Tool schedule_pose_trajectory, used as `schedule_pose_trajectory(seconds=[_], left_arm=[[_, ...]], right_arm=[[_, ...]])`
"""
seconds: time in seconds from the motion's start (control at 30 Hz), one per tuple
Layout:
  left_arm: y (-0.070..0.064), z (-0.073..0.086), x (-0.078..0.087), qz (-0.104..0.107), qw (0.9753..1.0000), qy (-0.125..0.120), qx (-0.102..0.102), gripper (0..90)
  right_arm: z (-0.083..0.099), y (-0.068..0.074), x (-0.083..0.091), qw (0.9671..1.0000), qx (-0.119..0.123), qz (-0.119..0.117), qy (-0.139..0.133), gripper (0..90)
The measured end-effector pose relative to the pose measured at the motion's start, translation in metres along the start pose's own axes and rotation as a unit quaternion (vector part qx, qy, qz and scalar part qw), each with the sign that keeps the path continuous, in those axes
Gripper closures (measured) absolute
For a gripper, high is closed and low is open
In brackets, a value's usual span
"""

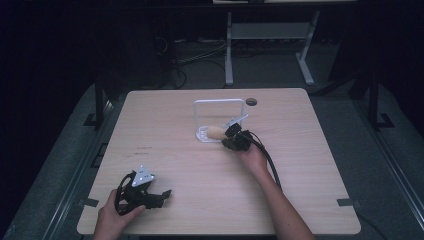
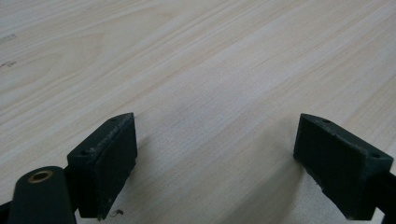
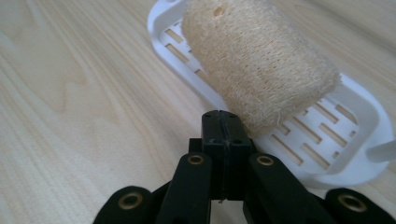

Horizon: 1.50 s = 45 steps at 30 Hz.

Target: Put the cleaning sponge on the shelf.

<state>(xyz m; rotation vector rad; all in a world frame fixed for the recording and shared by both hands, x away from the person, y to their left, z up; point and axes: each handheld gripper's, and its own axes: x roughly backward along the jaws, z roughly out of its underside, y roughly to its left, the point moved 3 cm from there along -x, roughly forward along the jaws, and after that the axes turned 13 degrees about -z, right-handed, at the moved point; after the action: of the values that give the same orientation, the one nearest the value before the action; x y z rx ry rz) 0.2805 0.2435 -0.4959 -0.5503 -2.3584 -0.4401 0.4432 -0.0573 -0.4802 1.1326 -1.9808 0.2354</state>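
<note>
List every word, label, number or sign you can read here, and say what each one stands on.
None can be read.
A small dark mark on the table, left of centre in the high view, may be print but is too small and blurred to read.
The white rack, loofah sponge and both tongs carry no lettering.

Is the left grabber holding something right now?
No, the left gripper has its jaws wide apart with just bare wooden table between them.
</note>
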Motion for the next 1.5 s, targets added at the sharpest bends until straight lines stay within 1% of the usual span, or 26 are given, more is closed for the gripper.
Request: schedule_pose_trajectory(seconds=[0.33, 0.5, 0.73, 0.9, 1.0, 1.2, 1.23, 1.37, 1.5], left_arm=[[0.0, 0.0, 0.0, 0.0, 1.0, 0.0, 0.0, 12.9], [0.0, 0.0, 0.0, 0.0, 1.0, 0.0, 0.0, 12.9], [0.0, 0.0, 0.0, 0.0, 1.0, 0.0, 0.0, 12.9], [0.0, 0.0, 0.0, 0.0, 1.0, 0.0, 0.0, 12.9], [0.0, 0.0, 0.0, 0.0, 1.0, 0.0, 0.0, 12.9], [0.0, 0.0, 0.0, 0.0, 1.0, 0.0, 0.0, 12.9], [0.0, 0.0, 0.0, 0.0, 1.0, 0.0, 0.0, 12.9], [0.0, 0.0, 0.0, 0.0, 1.0, 0.0, 0.0, 12.9], [0.0, 0.0, 0.0, 0.0, 1.0, 0.0, 0.0, 12.9]], right_arm=[[-0.001, -0.013, 0.002, 0.9998, -0.005, 0.018, 0.006, 89.7], [0.0, -0.016, 0.001, 0.9998, -0.008, 0.017, 0.007, 89.7], [0.0, -0.012, 0.004, 0.9999, -0.006, 0.012, 0.004, 89.7], [0.002, -0.006, 0.011, 1.0, -0.004, 0.005, -0.001, 89.6], [0.002, -0.003, 0.018, 1.0, 0.003, 0.003, -0.007, 89.0], [0.005, -0.001, 0.026, 0.9999, 0.006, -0.004, -0.014, 81.6], [0.005, -0.001, 0.026, 0.9999, 0.006, -0.004, -0.014, 81.6], [0.008, 0.001, 0.031, 0.9997, 0.007, -0.003, -0.021, 69.0], [0.01, 0.004, 0.036, 0.9996, 0.009, 0.006, -0.025, 59.5]])
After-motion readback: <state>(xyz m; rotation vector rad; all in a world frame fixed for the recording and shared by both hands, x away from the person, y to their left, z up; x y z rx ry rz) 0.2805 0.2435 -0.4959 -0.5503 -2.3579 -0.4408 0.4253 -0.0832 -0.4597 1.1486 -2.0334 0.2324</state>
